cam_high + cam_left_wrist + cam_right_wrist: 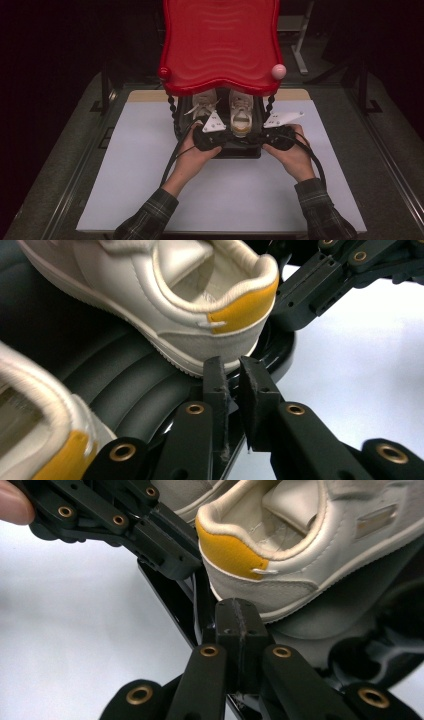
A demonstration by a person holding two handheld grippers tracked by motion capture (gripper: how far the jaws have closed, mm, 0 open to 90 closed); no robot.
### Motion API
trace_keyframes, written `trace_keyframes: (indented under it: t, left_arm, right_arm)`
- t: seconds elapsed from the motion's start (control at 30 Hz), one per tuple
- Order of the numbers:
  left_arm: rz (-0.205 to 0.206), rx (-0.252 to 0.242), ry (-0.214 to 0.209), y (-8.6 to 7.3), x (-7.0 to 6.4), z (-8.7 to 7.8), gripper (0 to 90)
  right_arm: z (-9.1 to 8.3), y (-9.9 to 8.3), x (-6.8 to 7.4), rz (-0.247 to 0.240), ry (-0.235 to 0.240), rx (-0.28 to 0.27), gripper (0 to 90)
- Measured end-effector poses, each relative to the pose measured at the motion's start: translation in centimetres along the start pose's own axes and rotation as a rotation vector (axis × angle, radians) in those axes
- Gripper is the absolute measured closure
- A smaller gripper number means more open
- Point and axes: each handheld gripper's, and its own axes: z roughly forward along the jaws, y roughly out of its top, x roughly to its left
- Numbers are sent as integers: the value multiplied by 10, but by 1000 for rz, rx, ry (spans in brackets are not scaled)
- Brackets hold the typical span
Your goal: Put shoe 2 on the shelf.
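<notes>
**Both grippers at the heel of one sneaker on the rack's lower tier**

A white table fills the centre of the high view. On it stands one two-tier shoe rack: a red upper shelf at top centre and a black ribbed lower shelf beneath it. Two white sneakers with yellow heel tabs sit on the lower shelf, heels toward the person, presumably for easy reach. The right-hand sneaker is the item in hand. Two grippers converge on its heel from either side. The left gripper, at lower centre, shows jaws nearly together with a thin gap, holding nothing. The right gripper has jaws pressed together just under the heel.
</notes>
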Motion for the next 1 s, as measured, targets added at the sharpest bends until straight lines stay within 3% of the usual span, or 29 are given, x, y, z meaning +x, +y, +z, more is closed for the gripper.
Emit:
trace_keyframes:
  t: [0.13, 0.33, 0.57, 0.8, 0.9, 1.0]
  left_arm:
    - [-6, -2, -13, -5, -3, -16, 802]
    - [-33, 33, -46, -26, -10, -40, 741]
    - [-88, 66, -55, -56, -11, -63, 532]
    - [-126, 92, -3, -92, -7, -94, 321]
    - [-143, 111, 28, -111, -3, -109, 270]
    - [-180, 132, 56, -132, 3, -123, 231]
  right_arm:
    - [-10, -3, 4, 4, 10, -14, 885]
    - [-22, -23, 9, 47, 40, -18, 775]
    - [-38, -55, 12, 103, 5, -1, 544]
    - [-52, -85, 9, 139, -44, 18, 331]
    - [-56, -99, 8, 157, -58, 36, 276]
    - [-58, -114, 8, 167, -111, 81, 252]
